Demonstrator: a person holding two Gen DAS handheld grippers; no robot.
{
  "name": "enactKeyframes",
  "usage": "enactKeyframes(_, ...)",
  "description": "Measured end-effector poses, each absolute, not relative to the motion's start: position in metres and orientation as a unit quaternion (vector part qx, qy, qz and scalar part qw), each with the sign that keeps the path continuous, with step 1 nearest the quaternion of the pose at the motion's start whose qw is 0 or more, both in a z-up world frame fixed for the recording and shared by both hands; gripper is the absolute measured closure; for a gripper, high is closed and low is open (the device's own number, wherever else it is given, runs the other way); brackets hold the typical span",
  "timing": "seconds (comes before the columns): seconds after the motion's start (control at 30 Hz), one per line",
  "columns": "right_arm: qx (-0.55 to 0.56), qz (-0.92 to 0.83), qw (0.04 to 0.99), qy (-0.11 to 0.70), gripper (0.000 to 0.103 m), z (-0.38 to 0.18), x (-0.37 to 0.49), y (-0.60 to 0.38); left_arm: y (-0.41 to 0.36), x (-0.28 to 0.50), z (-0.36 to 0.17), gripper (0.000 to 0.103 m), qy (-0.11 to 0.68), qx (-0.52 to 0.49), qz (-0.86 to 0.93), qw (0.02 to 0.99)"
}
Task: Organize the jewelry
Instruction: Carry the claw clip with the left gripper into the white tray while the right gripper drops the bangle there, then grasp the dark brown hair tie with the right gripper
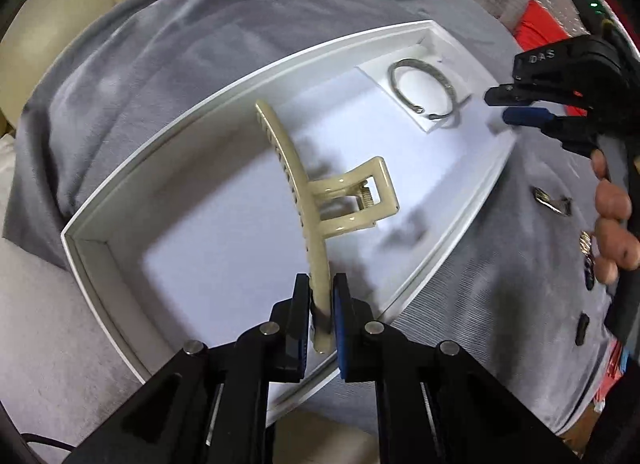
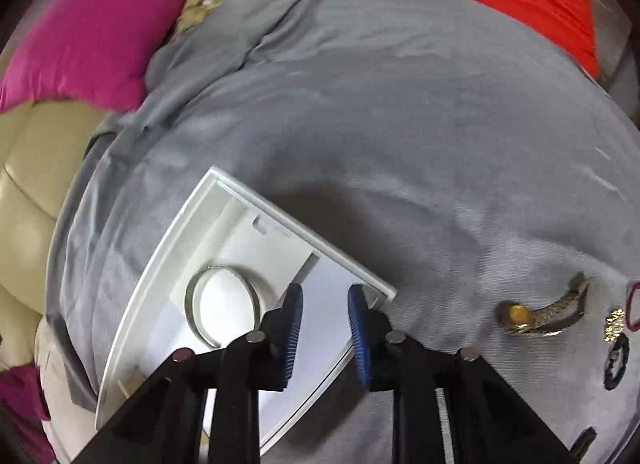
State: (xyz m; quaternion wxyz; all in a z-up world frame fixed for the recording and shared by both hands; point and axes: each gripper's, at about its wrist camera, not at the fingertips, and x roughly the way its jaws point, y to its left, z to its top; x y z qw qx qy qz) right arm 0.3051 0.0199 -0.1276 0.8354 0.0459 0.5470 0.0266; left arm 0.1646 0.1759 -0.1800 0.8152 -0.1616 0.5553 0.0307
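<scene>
My left gripper (image 1: pixel 321 288) is shut on the end of a beige claw hair clip (image 1: pixel 316 200) and holds it over the open white box (image 1: pixel 120 284). A silver bangle (image 1: pixel 424 90) lies on a white insert in the box's far corner; it also shows in the right wrist view (image 2: pixel 222 304). My right gripper (image 2: pixel 325 300) is open and empty over the box's right corner (image 2: pixel 376 284); it also shows in the left wrist view (image 1: pixel 500 106). A gold watch (image 2: pixel 540 314) and a brooch (image 2: pixel 614 324) lie on the grey cloth to the right.
A grey cloth (image 2: pixel 380 124) covers the surface. Small jewelry pieces (image 1: pixel 554 202) lie on it right of the box. A pink cushion (image 2: pixel 88 36) and a beige sofa (image 2: pixel 32 176) are at the left. A red item (image 2: pixel 532 0) is at the back right.
</scene>
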Motion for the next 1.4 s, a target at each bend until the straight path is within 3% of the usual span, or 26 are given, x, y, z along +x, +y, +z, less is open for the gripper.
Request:
enactKeyframes(0.37, 0.029, 0.017, 0.844, 0.535, 0.083, -0.133, 0.314, 0.008, 0.116, 0.172, -0.165, 0.094, 0.557, -0.142, -0.014, 0.818)
enactKeyframes(0.6, 0.075, 0.093, 0.85, 0.512, 0.08, -0.118, 0.308, 0.006, 0.152, 0.173, -0.168, 0.093, 0.566, -0.2, -0.033, 0.799)
enactKeyframes(0.73, 0.107, 0.126, 0.856, 0.49, 0.079, -0.092, 0.273, -0.016, 0.147, 0.159, -0.154, 0.09, 0.534, -0.159, -0.014, 0.83)
enactKeyframes(0.77, 0.105, 0.13, 0.86, 0.483, 0.076, -0.085, 0.261, -0.023, 0.147, 0.154, -0.146, 0.086, 0.517, -0.139, 0.002, 0.844)
enactKeyframes(0.8, 0.103, 0.135, 0.866, 0.471, 0.073, -0.075, 0.242, -0.037, 0.147, 0.149, -0.14, 0.075, 0.505, -0.129, 0.01, 0.853)
enactKeyframes(0.83, 0.101, 0.135, 0.87, 0.463, 0.059, -0.069, 0.229, -0.046, 0.151, 0.145, -0.141, 0.067, 0.497, -0.126, 0.014, 0.858)
enactKeyframes(0.87, 0.101, 0.133, 0.877, 0.452, 0.038, -0.063, 0.214, -0.06, 0.151, 0.141, -0.137, 0.049, 0.486, -0.118, 0.022, 0.866)
enactKeyframes(0.9, 0.106, 0.127, 0.885, 0.435, 0.032, -0.056, 0.194, -0.078, 0.15, 0.136, -0.132, 0.042, 0.476, -0.108, 0.037, 0.872)
enactKeyframes(0.93, 0.111, 0.117, 0.893, 0.42, 0.031, -0.049, 0.175, -0.099, 0.153, 0.136, -0.129, 0.042, 0.467, -0.1, 0.048, 0.877)
enactKeyframes(1.1, 0.168, 0.067, 0.902, 0.393, 0.031, -0.039, 0.101, -0.202, 0.124, 0.111, -0.106, 0.042, 0.395, -0.046, 0.069, 0.915)
enactKeyframes(1.2, 0.189, 0.04, 0.9, 0.391, 0.04, -0.049, 0.07, -0.248, 0.094, 0.122, -0.107, 0.042, 0.381, -0.019, 0.04, 0.923)
enactKeyframes(1.33, 0.232, 0.038, 0.879, 0.415, 0.062, -0.081, 0.057, -0.277, 0.05, 0.126, -0.113, 0.042, 0.381, 0.009, -0.006, 0.925)
enactKeyframes(1.4, 0.243, 0.042, 0.872, 0.423, 0.062, -0.1, 0.055, -0.281, 0.027, 0.13, -0.118, 0.042, 0.386, 0.023, -0.03, 0.922)
